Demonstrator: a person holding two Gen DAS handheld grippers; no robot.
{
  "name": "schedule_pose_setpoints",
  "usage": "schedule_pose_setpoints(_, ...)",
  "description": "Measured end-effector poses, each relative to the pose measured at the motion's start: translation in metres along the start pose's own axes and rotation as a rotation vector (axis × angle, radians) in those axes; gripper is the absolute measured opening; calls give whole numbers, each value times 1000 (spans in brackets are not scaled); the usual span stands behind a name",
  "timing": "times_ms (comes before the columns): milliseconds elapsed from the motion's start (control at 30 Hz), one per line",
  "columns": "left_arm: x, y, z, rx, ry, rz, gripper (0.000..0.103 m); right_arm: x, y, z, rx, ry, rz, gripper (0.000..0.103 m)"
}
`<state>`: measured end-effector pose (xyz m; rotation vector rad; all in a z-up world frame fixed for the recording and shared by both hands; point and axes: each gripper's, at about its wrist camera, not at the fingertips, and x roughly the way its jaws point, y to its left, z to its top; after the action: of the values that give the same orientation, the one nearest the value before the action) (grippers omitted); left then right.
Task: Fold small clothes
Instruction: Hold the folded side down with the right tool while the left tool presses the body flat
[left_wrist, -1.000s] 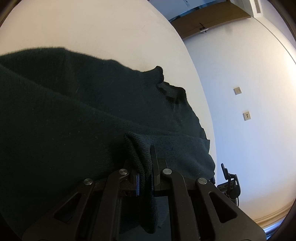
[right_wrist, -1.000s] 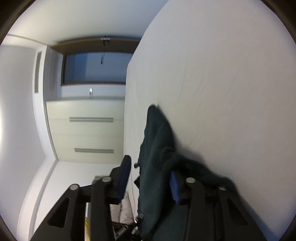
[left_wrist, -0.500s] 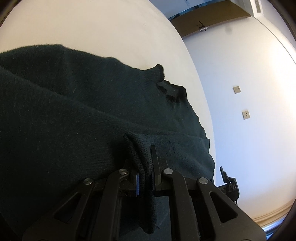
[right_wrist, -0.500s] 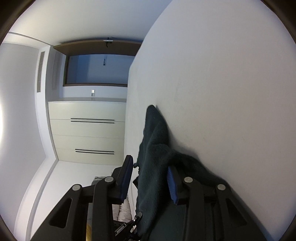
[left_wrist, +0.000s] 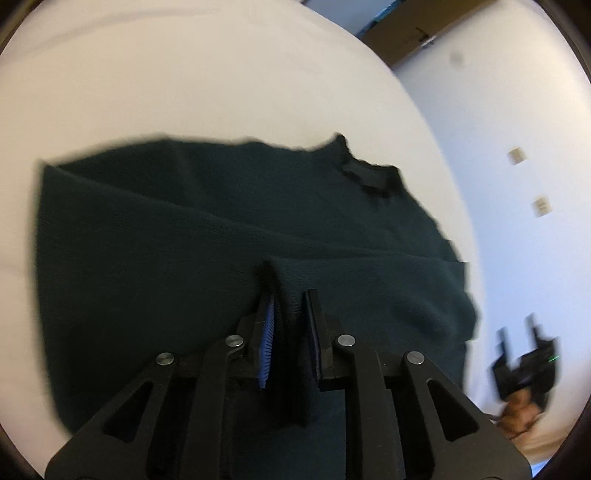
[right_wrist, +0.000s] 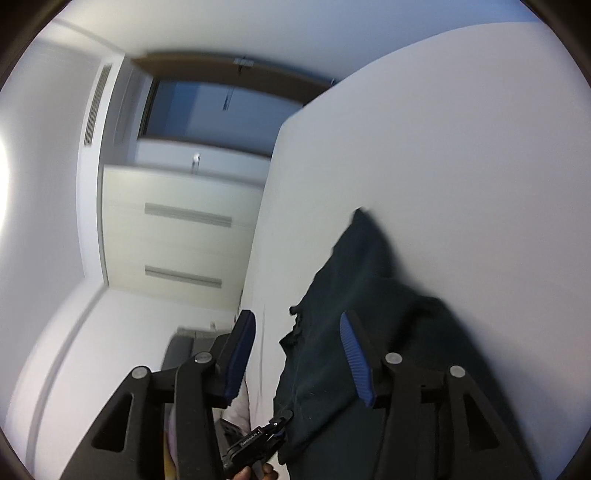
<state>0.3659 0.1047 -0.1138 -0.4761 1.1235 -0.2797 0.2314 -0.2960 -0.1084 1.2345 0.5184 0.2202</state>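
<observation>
A dark green knit sweater lies spread on the white table, its neckline toward the far right. My left gripper has its jaws slightly apart around a raised fold of the sweater's edge; the cloth still hangs between the pads. My right gripper is open and empty, its fingers apart beside the sweater near the table edge. The right gripper also shows in the left wrist view, held in a hand at the lower right.
The white table fills the right side of the right wrist view. Cream cabinets and a doorway stand beyond the table edge. A white wall with two outlets lies to the right.
My left gripper's jaws have parted a little on the fold and the camera has pulled back, so more sweater shows. My right gripper has drawn away from the cloth.
</observation>
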Motion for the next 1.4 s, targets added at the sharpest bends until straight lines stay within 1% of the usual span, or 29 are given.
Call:
schedule_pose_setpoints(100,-20,-5,1,2,-78,175,16,37,6,3,-30,74,-6,54)
schedule_pose_setpoints(133,-26,-12,0,20,-115,193,16,47,5,4,-30,99,4,56)
schedule_pose_setpoints(167,-31,-24,-3,61,-151,152,16,59,2,5,-24,132,25,58)
schedule_pose_setpoints(200,-32,-37,-5,106,-165,101,16,69,-3,6,-6,146,27,59)
schedule_pose_setpoints(233,-29,-51,-8,155,-165,52,16,76,-9,7,11,154,14,60)
schedule_pose_setpoints(267,-19,-65,-11,201,-143,23,16,85,-17,9,25,167,10,60)
schedule_pose_setpoints(300,-8,-70,-13,219,-119,20,16,90,-24,10,32,175,8,60)
schedule_pose_setpoints(333,6,-72,-14,224,-88,33,16,94,-32,11,44,176,-21,59)
schedule_pose_setpoints(367,21,-67,-17,205,-46,63,16,94,-43,11,60,174,-62,48)
schedule_pose_setpoints(400,31,-61,-20,182,-19,66,16,91,-51,10,73,170,-70,36)
schedule_pose_setpoints(467,30,-50,-27,194,-57,18,16,78,-60,11,81,156,-50,31)
schedule_pose_setpoints(500,31,-47,-29,209,-63,8,16,69,-64,13,83,132,-38,30)
schedule_pose_setpoints(567,31,-38,-30,206,-66,-41,16,52,-68,18,96,94,-22,31)
schedule_pose_setpoints(633,34,-26,-28,163,-60,-95,16,43,-60,18,87,87,-25,41)
schedule_pose_setpoints(667,35,-23,-26,140,-62,-120,16,40,-48,17,53,73,-9,55)
schedule_pose_setpoints(700,35,-20,-28,130,-69,-135,16,39,-37,15,21,66,3,66)
schedule_pose_setpoints(733,36,-19,-30,138,-81,-139,16,41,-25,13,-13,68,22,68)
schedule_pose_setpoints(767,35,-19,-33,160,-98,-134,16,50,-11,10,-48,92,49,71)
schedule_pose_setpoints(833,33,-17,-40,178,-117,-127,16,67,2,5,-87,147,79,71)
schedule_pose_setpoints(867,32,-19,-39,177,-118,-126,16,79,4,2,-103,170,75,71)
schedule_pose_setpoints(933,34,-19,-38,176,-121,-125,16,96,-4,3,-102,181,18,71)
schedule_pose_setpoints(967,34,-19,-38,176,-124,-124,16,102,-13,4,-86,183,-16,71)
schedule_pose_setpoints(1033,36,-20,-38,184,-132,-115,16,106,-31,7,-54,186,-45,54)
schedule_pose_setpoints(1067,37,-22,-38,187,-136,-110,16,104,-38,8,-56,181,-55,40)
schedule_pose_setpoints(1100,37,-23,-39,189,-140,-107,16,101,-42,9,-56,182,-47,33)
schedule_pose_setpoints(1167,35,-23,-42,188,-143,-110,16,90,-50,13,-54,170,-17,29)
schedule_pose_setpoints(1233,36,-22,-41,183,-144,-117,16,82,-50,15,-70,139,-28,28)
schedule_pose_setpoints(1300,35,-21,-41,183,-145,-119,16,71,-49,16,-99,106,-51,28)
schedule_pose_setpoints(1400,33,-19,-43,186,-153,-119,16,58,-48,16,-119,74,-117,30)
